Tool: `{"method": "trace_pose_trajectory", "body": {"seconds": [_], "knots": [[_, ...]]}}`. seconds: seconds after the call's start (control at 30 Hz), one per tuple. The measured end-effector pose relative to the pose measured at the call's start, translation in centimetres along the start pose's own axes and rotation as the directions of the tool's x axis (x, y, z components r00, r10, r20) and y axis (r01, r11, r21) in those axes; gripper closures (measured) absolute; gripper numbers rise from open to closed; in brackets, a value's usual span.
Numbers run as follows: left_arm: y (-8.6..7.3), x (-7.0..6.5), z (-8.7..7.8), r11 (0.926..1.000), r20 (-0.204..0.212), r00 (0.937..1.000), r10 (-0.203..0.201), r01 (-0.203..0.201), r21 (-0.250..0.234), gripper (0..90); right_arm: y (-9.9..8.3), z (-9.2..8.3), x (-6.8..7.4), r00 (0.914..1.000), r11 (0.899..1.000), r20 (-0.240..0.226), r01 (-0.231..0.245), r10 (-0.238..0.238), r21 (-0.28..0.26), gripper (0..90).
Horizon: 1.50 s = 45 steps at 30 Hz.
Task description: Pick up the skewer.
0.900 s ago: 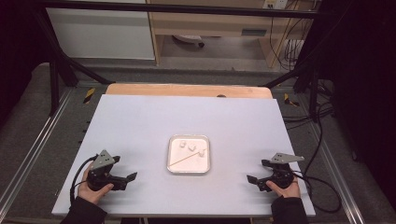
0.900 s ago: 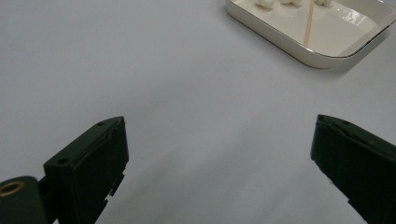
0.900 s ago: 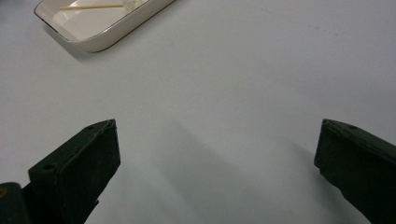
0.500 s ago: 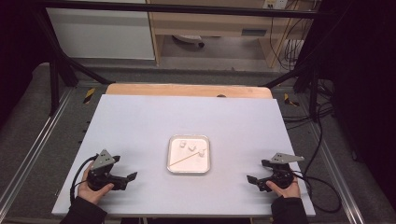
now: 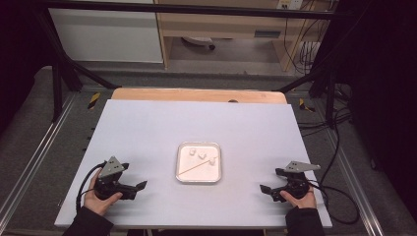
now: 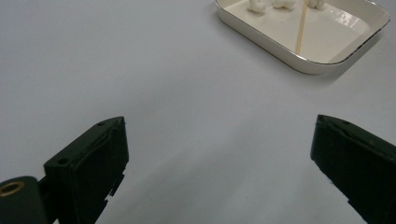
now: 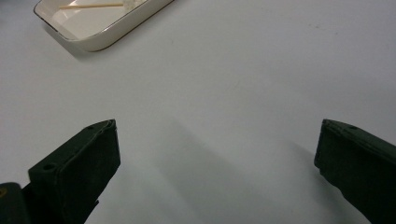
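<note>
A white tray sits near the middle of the pale counter, well apart from both claws. In it lie three small white lumps toward the far side and a thin wooden stick that runs slantwise across the tray floor, one end up by the lumps.

The left claw rests at the near left of the counter, held in the person's left hand, its jaws pointing toward the tray. In the left gripper view its two black jaws stand wide apart with bare counter between them; it holds nothing. That view shows the tray ahead and to the right, with the stick lying across it and the lumps at the far edge.

The right claw rests at the near right of the counter in the right hand, jaws also turned toward the tray. In the right gripper view its jaws stand wide apart over bare counter, gripping nothing. There the tray lies ahead and to the left, with the stick inside it.

A cable trails from each claw off the near edge. Beyond the counter's far edge a strip of wood shows, and behind that a dark frame and a floor with cables
</note>
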<state>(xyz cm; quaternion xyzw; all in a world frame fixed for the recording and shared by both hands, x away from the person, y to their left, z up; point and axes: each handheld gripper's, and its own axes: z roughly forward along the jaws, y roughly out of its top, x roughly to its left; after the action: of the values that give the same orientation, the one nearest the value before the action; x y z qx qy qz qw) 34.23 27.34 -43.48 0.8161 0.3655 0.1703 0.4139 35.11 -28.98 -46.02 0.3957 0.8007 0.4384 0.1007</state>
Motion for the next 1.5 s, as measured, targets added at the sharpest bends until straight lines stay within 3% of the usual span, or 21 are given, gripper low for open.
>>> {"method": "trace_pose_trajectory", "body": {"seconds": [0.77, 1.5], "knots": [[3.9, -2.0, 1.0, 0.9985, 0.022, 0.9989, 0.042, -0.042, 0.033, 4.4, 0.0, 0.1, 0.1, 1.0, 1.0, 0.004, 0.003, -0.003, 0.015, 0.8], [7.9, -5.6, 6.0, 0.987, 0.063, 0.9908, 0.12, -0.126, 0.1, 6.0, 0.1, 0.2, 0.1, 1.0, 1.0, 0.001, 0.008, -0.008, 0.019, 0.8]]}}
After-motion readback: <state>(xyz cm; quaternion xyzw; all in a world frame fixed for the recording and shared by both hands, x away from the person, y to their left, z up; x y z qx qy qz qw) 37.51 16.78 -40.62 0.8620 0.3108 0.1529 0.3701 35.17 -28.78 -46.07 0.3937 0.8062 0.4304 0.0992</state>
